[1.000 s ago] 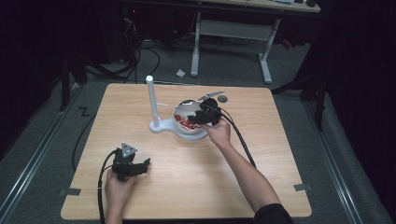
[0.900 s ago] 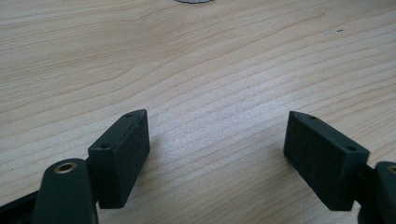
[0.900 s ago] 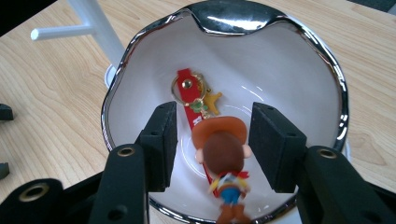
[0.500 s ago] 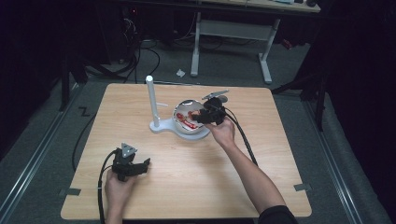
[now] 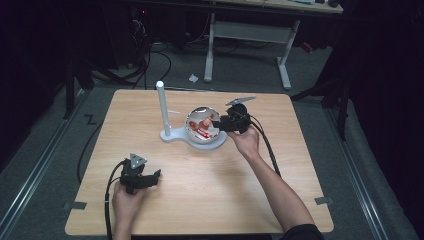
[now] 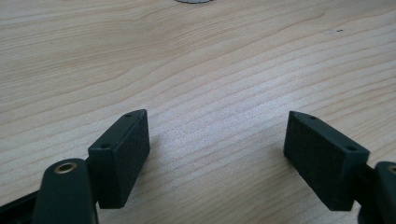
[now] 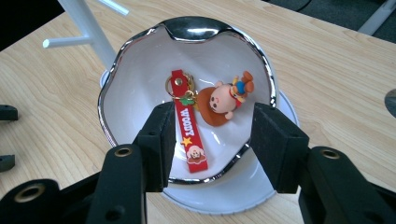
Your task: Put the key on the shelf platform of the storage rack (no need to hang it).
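A red strap keychain [image 7: 187, 122] with a brown-hatted figure lies in the white silver-rimmed bowl [image 7: 140, 70], just beyond the right hand-held gripper [image 7: 210, 140], whose jaws, just closing, grasp nothing; the left hand-held gripper [image 6: 215, 149] stands released over the counter [image 6: 210, 70].

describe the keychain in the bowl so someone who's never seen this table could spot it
On the wooden table, find the white stand with its upright post; a silver-rimmed white bowl sits on its base. Inside lies the keychain: a red strap with a gold ring and a small brown-hatted figure, the only coloured thing there.
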Motion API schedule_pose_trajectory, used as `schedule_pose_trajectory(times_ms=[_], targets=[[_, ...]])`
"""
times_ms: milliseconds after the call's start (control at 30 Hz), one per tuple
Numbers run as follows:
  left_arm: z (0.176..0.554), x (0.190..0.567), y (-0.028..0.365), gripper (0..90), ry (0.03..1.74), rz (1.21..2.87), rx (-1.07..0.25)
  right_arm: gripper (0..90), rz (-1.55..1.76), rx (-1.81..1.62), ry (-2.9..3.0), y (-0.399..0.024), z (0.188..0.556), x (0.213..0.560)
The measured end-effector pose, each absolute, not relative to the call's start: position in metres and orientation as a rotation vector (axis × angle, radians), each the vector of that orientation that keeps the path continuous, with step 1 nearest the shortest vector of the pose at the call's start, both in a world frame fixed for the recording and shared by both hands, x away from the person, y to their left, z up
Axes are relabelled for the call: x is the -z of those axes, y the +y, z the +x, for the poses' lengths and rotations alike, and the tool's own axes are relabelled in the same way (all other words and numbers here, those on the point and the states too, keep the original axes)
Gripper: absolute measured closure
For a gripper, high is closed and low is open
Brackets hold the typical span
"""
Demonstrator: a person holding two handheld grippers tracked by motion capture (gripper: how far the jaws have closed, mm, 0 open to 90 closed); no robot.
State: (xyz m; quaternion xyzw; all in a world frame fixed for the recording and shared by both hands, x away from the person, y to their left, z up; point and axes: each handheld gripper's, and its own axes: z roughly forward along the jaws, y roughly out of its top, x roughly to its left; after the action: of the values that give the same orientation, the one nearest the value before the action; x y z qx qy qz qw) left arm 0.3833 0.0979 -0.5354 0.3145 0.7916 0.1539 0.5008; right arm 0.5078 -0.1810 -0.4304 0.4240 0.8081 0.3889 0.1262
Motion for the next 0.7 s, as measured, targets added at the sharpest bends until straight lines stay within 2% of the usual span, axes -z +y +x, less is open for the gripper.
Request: schedule_pose_trajectory(times_ms=[700], targets=[[0.383,0.536,0.098,22.8,1.907,0.771,-0.377,50.0,1.221,-1.155,2.298,-0.207,0.490,0.422]])
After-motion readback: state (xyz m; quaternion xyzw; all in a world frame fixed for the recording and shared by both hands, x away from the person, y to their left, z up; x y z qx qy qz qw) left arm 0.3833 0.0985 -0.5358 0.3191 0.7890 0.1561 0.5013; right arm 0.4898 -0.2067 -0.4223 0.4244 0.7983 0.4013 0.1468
